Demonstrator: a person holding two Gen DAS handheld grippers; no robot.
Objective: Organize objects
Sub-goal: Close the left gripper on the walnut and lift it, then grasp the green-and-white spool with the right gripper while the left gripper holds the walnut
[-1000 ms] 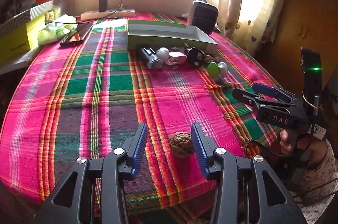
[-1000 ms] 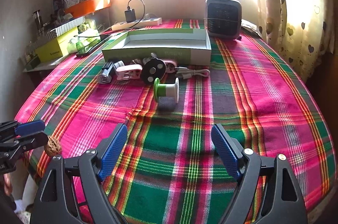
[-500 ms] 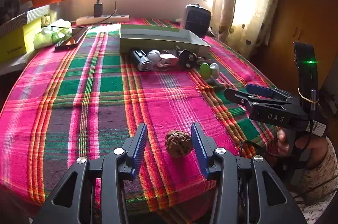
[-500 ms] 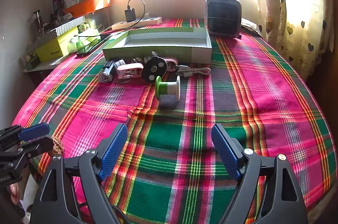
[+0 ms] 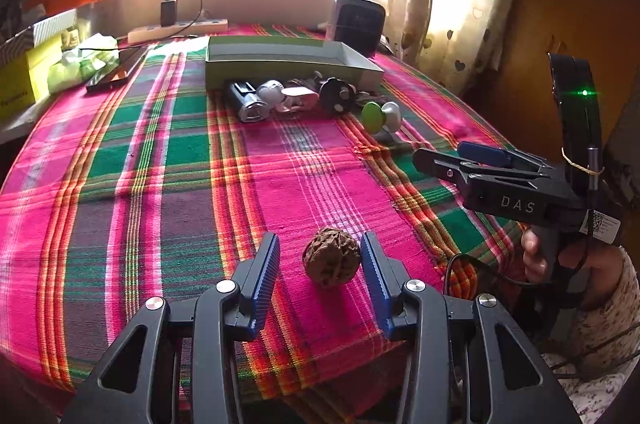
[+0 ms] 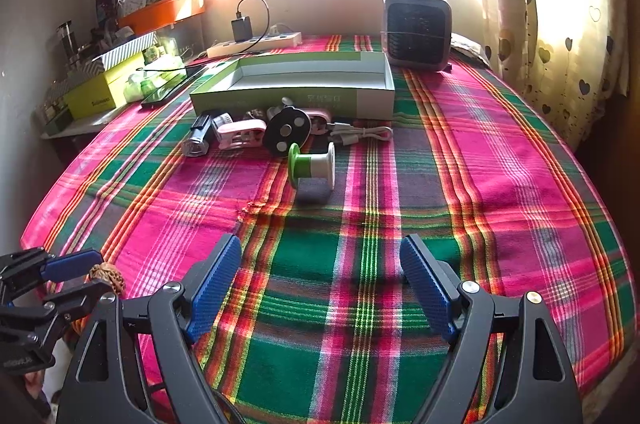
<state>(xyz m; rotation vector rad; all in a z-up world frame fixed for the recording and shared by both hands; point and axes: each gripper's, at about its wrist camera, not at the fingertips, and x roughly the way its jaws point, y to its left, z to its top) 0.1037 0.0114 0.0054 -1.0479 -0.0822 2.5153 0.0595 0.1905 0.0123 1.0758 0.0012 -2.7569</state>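
A brown walnut (image 5: 330, 257) lies on the plaid tablecloth near the table's front edge, between the open fingers of my left gripper (image 5: 320, 260), nearer the right finger and not gripped; it also shows in the right wrist view (image 6: 107, 275). My right gripper (image 6: 320, 276) is open and empty above the cloth. A green-and-white box (image 6: 296, 84) lies open at the back. In front of it lie a small torch (image 5: 248, 101), a pink clip (image 6: 240, 133), a black disc (image 6: 289, 131), a white cable (image 6: 362, 134) and a green-and-white spool (image 6: 312, 166).
A small dark heater (image 6: 417, 30) stands at the back right. A power strip with a charger (image 6: 256, 42), a phone (image 5: 117, 69) and yellow boxes (image 6: 104, 92) lie at the back left. A curtain (image 6: 560, 24) hangs on the right.
My left gripper has risen and tilted a little, so the table and walnut appear lower and further left between the fingers. The right gripper has barely moved.
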